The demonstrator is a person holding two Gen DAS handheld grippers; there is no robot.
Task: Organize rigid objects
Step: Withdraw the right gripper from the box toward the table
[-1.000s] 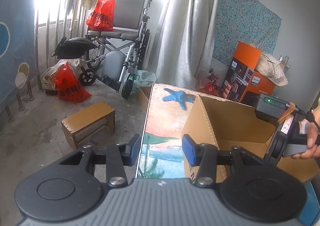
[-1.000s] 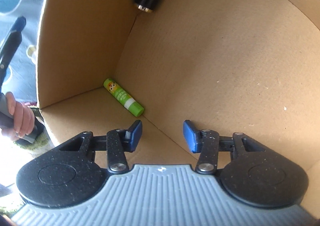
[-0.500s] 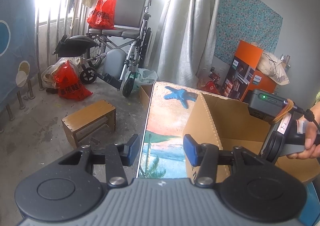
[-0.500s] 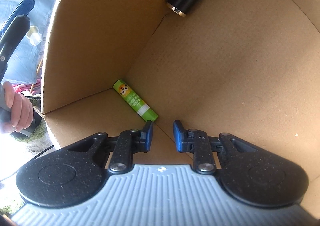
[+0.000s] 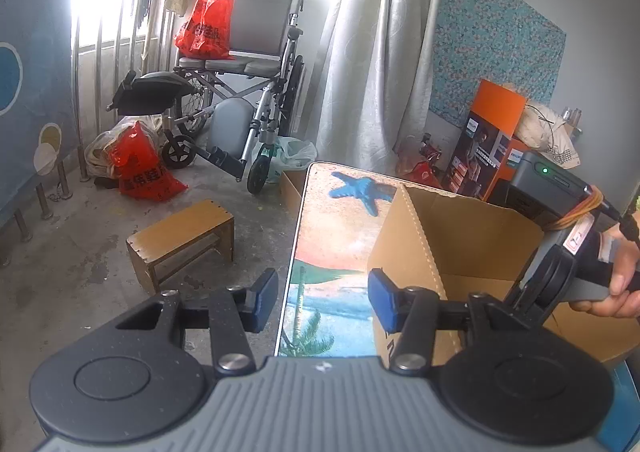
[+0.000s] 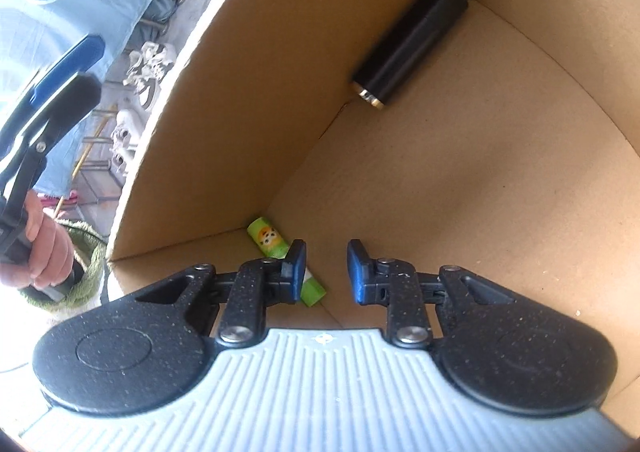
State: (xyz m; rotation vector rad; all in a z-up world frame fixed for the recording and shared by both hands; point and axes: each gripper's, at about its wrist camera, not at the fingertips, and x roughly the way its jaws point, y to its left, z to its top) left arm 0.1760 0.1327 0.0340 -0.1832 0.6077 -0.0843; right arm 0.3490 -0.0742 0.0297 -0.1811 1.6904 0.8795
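Note:
In the right wrist view my right gripper (image 6: 326, 272) is inside a cardboard box (image 6: 460, 192), open a little and empty. A green glue stick (image 6: 276, 252) lies on the box floor against the wall, partly behind the left finger. A black cylinder (image 6: 408, 48) lies farther in, along the same wall. In the left wrist view my left gripper (image 5: 322, 302) is open and empty, held over the table's left edge beside the box (image 5: 452, 244). The right gripper's body (image 5: 560, 252) reaches into the box from the right.
The table (image 5: 340, 220) has a beach print with a blue starfish. On the floor to the left stand a small wooden stool (image 5: 184, 240), a wheelchair (image 5: 240, 92) and red bags (image 5: 140, 168). An orange carton (image 5: 488, 136) stands behind the box.
The right gripper narrowed its jaws, then widened them slightly, and drew back and turned, so the glue stick is now beside its left finger. The left gripper has hardly moved.

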